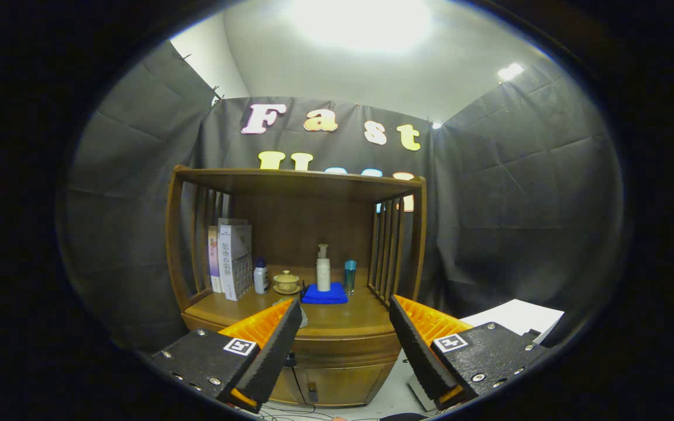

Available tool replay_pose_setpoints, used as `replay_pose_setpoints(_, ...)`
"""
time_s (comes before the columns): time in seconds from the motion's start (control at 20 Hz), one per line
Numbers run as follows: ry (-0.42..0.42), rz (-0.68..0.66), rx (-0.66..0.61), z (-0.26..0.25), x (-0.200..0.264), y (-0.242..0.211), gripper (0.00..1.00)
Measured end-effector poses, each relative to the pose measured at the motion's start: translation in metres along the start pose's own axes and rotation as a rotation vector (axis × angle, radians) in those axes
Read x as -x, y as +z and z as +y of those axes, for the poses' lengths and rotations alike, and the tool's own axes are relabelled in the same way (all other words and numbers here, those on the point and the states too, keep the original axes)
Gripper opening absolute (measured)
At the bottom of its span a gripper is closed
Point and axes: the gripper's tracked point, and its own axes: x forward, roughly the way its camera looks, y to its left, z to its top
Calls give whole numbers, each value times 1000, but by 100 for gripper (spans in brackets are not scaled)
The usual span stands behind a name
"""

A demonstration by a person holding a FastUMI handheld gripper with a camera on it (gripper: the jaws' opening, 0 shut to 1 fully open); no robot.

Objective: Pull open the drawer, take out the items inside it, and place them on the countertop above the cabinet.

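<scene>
Ahead, foam-padded gripper (pixel 346 327) fingers gape empty — framing the glossy wooden cabinet (pixel 337 342)'s rounded, closed drawer (pixel 343 351).

The two-finger gripper (pixel 346 336) was held with its jaws spread wide apart. Nothing lay between them, and neither finger pressed on anything. Each finger consisted of a black metal mounting block with visible screw heads, a small square black-and-white marker on its upper face, an orange ribbed plastic body, and a black foam pad on the inner face. The left finger (pixel 270 345) angled inward and upward from its block; the right finger (pixel 422 345) mirrored it. The two pads faced each other across the open gap, tips further forward than the blocks and level with one another.
</scene>
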Motion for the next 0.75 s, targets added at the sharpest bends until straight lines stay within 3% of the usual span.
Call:
replay_pose_setpoints(0.15,21,-4,75,9,3,-8,94)
replay_pose_setpoints(0.45,144,1,-40,59,24,-6,95)
replay_pose_setpoints(0.75,139,14,-8,59,22,-12,95)
